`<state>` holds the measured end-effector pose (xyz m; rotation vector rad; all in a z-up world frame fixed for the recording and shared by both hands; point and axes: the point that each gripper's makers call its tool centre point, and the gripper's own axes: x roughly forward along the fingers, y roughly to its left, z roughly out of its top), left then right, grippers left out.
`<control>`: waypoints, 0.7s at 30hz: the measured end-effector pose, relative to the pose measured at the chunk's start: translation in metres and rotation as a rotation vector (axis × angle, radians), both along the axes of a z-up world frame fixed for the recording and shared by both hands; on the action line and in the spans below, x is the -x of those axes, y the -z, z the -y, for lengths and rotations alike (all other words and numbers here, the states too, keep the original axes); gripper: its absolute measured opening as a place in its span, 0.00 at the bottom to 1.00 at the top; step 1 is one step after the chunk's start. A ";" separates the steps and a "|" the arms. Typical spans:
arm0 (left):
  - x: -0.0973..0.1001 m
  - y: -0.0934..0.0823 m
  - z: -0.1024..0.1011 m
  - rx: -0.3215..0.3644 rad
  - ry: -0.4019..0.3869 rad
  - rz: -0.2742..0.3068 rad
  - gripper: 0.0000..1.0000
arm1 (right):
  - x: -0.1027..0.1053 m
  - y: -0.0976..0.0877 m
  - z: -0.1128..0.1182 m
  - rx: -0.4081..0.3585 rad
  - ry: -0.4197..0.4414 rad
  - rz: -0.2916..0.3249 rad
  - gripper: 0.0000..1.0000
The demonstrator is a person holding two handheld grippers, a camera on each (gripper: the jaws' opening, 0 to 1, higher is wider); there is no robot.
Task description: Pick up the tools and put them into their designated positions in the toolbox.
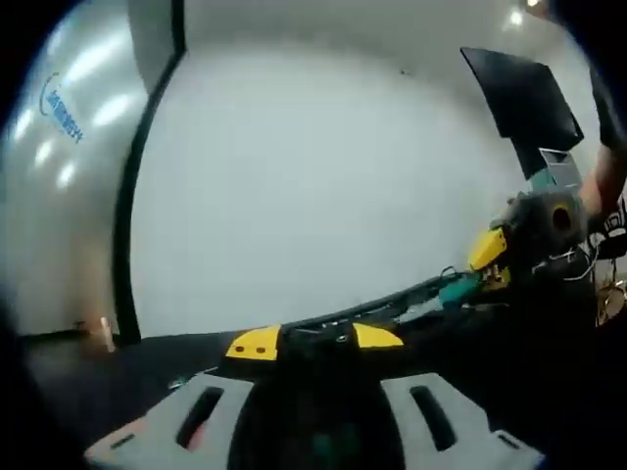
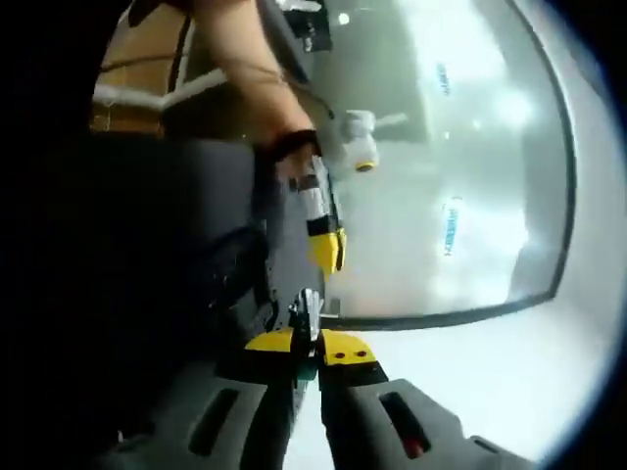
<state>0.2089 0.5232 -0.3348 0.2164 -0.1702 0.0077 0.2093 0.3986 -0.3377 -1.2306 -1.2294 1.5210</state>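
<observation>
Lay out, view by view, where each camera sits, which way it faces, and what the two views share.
Left gripper view: rides on the left tongs, looking along them over a dark surface to a white wall; a person's arm brings the right tongs in from the right.
Right gripper view: rides on the right tongs, facing a glossy panel; a hand holds the left tongs ahead.
Shared: each view catches the other tongs.
</observation>
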 end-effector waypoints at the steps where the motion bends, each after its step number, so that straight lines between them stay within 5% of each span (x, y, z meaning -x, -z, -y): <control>1: -0.005 0.001 0.005 -0.017 0.010 -0.004 0.27 | -0.002 0.003 0.000 0.020 -0.005 0.000 0.06; 4: -0.013 -0.003 0.011 -0.009 0.033 0.039 0.27 | -0.023 0.017 0.000 0.051 -0.006 0.038 0.06; 7: -0.017 0.007 0.007 -0.034 0.013 -0.002 0.27 | -0.025 0.028 0.001 0.101 -0.001 0.037 0.05; 14: -0.021 0.028 0.015 -0.064 0.031 -0.084 0.27 | -0.044 0.055 0.016 0.290 0.080 -0.078 0.11; 15: -0.021 0.029 0.016 -0.068 0.031 -0.091 0.27 | -0.044 0.049 0.015 0.262 0.073 -0.079 0.12; 17: -0.020 0.030 0.018 -0.077 0.030 -0.095 0.27 | -0.043 0.049 0.023 0.316 0.093 -0.188 0.13; 19: -0.020 0.030 0.017 -0.082 0.028 -0.092 0.27 | -0.047 0.047 0.030 0.341 0.118 -0.227 0.16; 21: -0.019 0.029 0.017 -0.074 0.030 -0.089 0.27 | -0.052 0.046 0.042 0.393 0.151 -0.385 0.17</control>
